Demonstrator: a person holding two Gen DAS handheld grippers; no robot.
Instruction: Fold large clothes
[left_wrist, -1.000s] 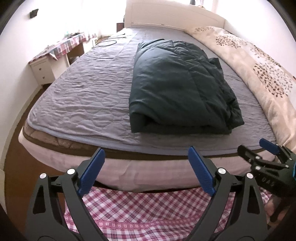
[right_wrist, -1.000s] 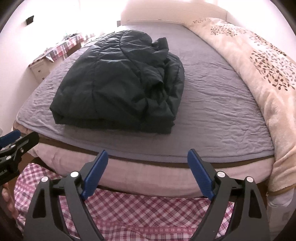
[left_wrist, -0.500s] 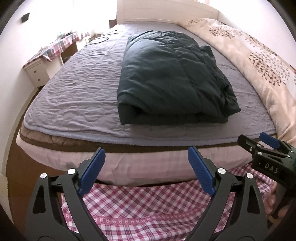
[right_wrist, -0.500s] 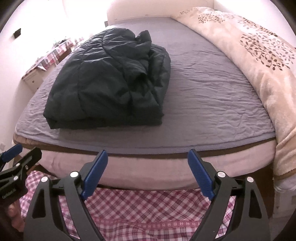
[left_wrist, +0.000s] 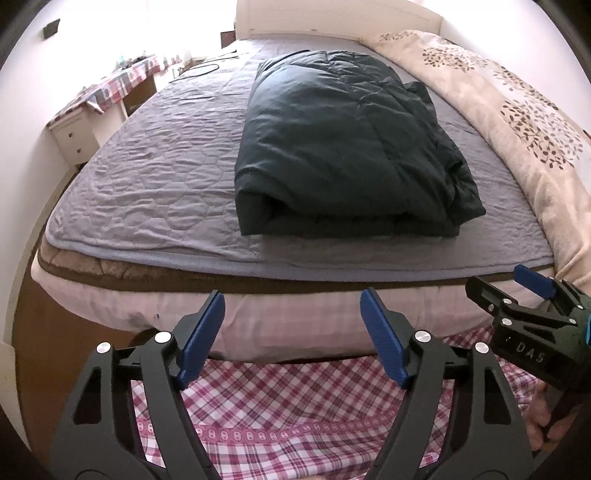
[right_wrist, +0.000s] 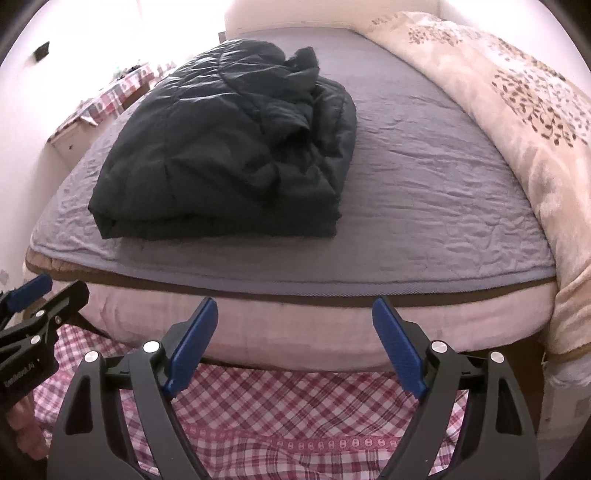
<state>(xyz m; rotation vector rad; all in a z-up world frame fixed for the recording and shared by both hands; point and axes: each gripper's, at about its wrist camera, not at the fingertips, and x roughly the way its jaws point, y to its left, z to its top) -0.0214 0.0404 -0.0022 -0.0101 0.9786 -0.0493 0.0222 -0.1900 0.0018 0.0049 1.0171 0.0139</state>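
Lying folded into a thick, puffy rectangle, the dark green quilted jacket (left_wrist: 343, 147) was seen on the grey bed cover (left_wrist: 155, 184). The left claw (left_wrist: 291, 339) and right claw (right_wrist: 295, 347) were held released, empty, short of the bed.

Bed (left_wrist: 155, 177) with grey quilted cover, folded dark jacket (left_wrist: 343, 147), floral blanket (left_wrist: 524, 122) alongside
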